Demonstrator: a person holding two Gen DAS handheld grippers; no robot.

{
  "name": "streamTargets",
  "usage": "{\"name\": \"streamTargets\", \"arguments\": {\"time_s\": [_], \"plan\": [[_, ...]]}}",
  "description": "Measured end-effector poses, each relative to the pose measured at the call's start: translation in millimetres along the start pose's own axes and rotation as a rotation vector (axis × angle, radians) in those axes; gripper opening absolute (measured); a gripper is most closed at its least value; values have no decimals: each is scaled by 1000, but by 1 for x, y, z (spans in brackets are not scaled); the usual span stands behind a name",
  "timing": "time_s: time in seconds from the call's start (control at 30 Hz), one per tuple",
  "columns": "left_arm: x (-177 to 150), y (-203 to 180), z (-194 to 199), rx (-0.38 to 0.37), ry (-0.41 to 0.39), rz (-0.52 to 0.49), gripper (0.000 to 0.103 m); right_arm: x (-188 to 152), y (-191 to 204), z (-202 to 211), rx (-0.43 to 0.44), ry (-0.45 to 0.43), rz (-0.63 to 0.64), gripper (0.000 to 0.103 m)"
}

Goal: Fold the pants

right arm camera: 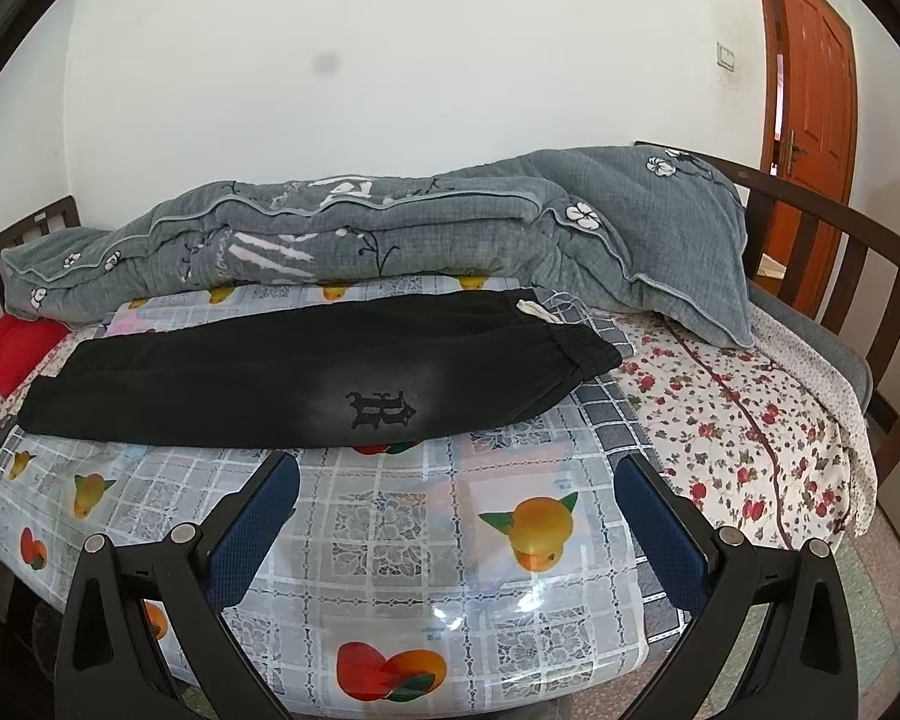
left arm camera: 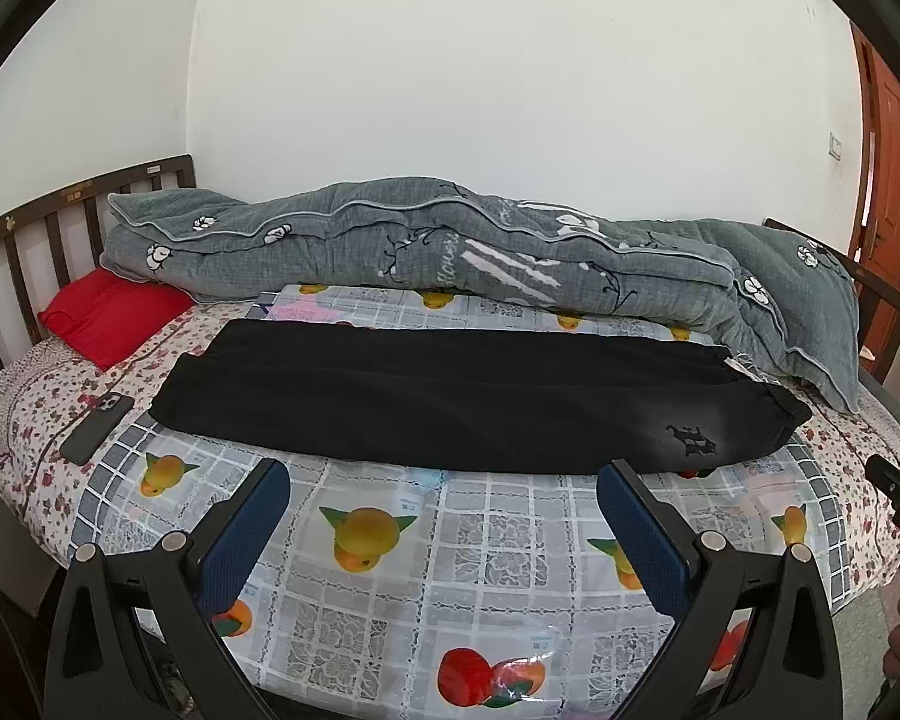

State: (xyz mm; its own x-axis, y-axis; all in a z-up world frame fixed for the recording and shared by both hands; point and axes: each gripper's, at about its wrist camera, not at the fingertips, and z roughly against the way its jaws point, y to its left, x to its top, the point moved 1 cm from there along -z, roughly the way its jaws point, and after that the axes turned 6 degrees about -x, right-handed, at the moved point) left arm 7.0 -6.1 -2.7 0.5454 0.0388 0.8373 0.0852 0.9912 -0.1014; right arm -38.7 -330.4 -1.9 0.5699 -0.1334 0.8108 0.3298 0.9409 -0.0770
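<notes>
On the bed, over the fruit-print cloth, the black pants are laid lengthwise, already doubled leg over leg, waistband to the right. Both the left gripper and the right gripper are held short of the near edge, fingers apart and empty. The cuff end and waistband should be pinched through both layers, then brought together evenly.

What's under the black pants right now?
The pants lie on the fruit-print plastic cover over the flowered sheet. Anything beneath the cloth itself is hidden.
</notes>
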Motion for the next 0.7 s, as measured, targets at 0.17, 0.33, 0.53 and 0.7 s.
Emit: {"name": "streamTargets", "arguments": {"time_s": [0.17,0.33,0.53,0.7], "plan": [[1,-2,1,-1,-1,-2,103,0,-1,2,0,-7,0,103],[1,-2,1,0,-1,-1,103,0,-2,3,1,-11,-2,103],[1,-2,1,-1,-3,0,103,1,-1,5,-2,-15,2,103],[3,-2,2,-2,-3,-1,103,1,-1,6,-1,-17,-1,103]]}}
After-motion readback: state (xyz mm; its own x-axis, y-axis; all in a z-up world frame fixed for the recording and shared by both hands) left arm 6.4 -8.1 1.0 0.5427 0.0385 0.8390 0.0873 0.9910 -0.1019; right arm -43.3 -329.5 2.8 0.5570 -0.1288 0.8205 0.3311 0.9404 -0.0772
